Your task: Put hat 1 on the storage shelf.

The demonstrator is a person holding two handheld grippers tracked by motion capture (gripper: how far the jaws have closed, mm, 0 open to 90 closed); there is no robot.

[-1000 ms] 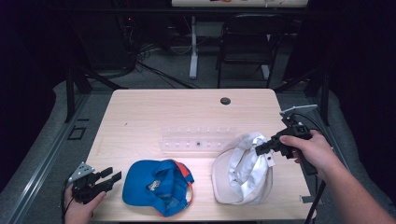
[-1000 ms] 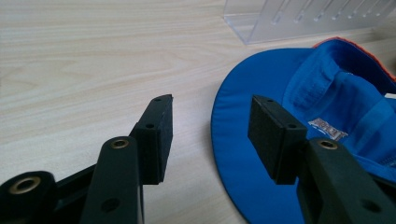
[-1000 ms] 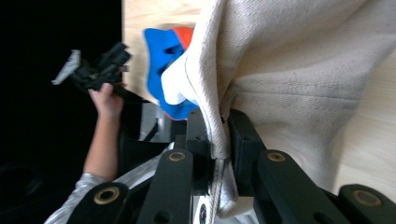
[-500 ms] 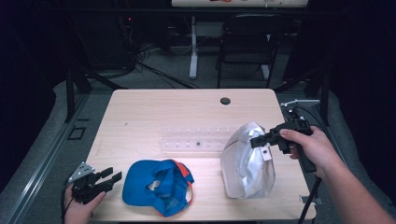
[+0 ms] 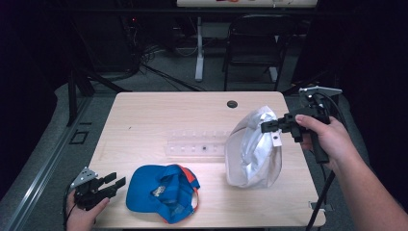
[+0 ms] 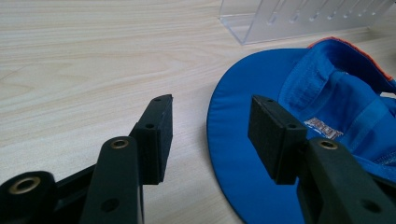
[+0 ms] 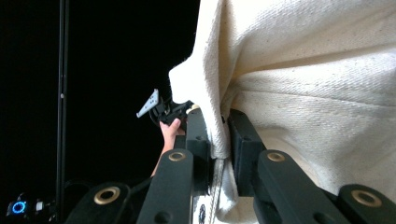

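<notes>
1. At the right side of the surface: right tongs [image 5: 267,126], held in the person's right hand [image 5: 323,137], pinching a fold of the white cap [image 5: 252,149]. In the right gripper view the tongs [image 7: 215,135] are pressed onto cream fabric [image 7: 303,70] gripped between the two pads.
2. White cap: raised on edge, its lower rim touching the surface, its upper part lifted by the tongs; shiny lining faces the camera in the high view.
3. At the near left corner: left tongs [image 5: 111,184], held in the left hand [image 5: 84,211], spread apart and holding nothing. In the left gripper view the tongs [image 6: 210,128] sit low over the wood, just beside the brim.
4. Blue cap [image 5: 163,191]: lying upside down, near centre, orange trim on its edge; brim [image 6: 238,154] toward the left tongs.
5. Clear plastic rack [image 5: 197,144]: mid-surface, between the two caps, behind the blue one.
6. Surface [image 5: 159,115]: light wood, with a dark round hole [image 5: 232,104] near its far edge.
</notes>
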